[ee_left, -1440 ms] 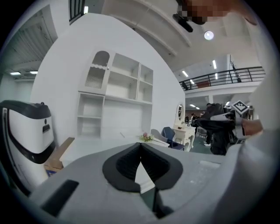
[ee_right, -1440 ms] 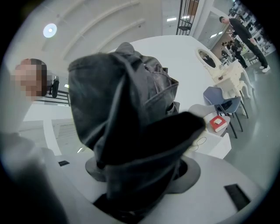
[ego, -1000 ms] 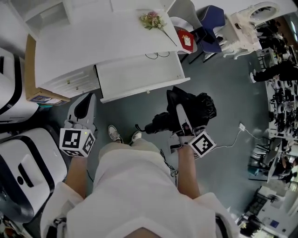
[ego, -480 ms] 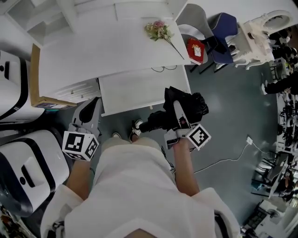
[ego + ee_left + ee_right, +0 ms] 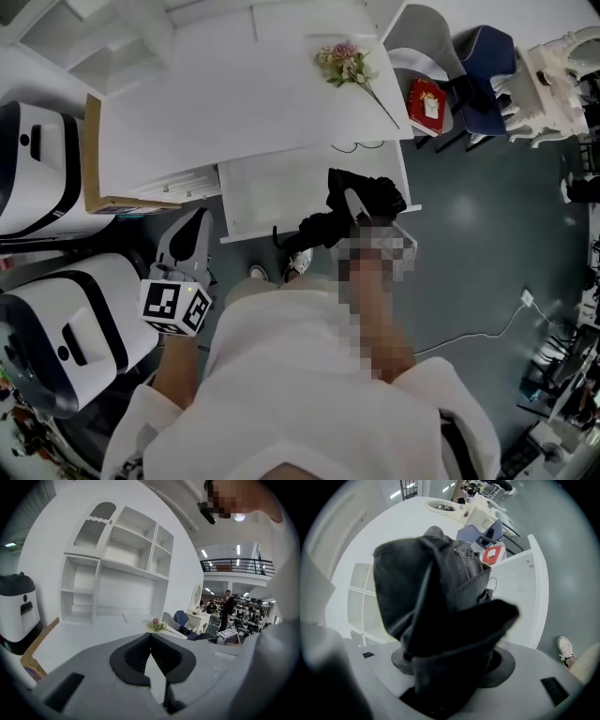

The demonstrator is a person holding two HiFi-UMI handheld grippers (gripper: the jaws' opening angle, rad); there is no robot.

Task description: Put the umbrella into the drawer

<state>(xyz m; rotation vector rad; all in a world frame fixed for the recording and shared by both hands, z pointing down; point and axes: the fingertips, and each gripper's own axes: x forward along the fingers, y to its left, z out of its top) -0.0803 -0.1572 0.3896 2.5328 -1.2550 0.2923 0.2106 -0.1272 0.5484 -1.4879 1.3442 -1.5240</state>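
White desk (image 5: 234, 103) and grey floor (image 5: 469, 262) fill the head view. On the right gripper (image 5: 454, 677) the jaws stand partly apart, clamped on the folded black umbrella (image 5: 436, 588), which sits over the right end of the open drawer (image 5: 272, 187). The left gripper (image 5: 151, 637) has its jaws closed together on nothing, left of the drawer, near a white machine (image 5: 75, 328). Flowers (image 5: 345, 62) lie on the desk.

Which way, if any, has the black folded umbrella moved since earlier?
Yes: black folded umbrella went from over floor to over the open white drawer.
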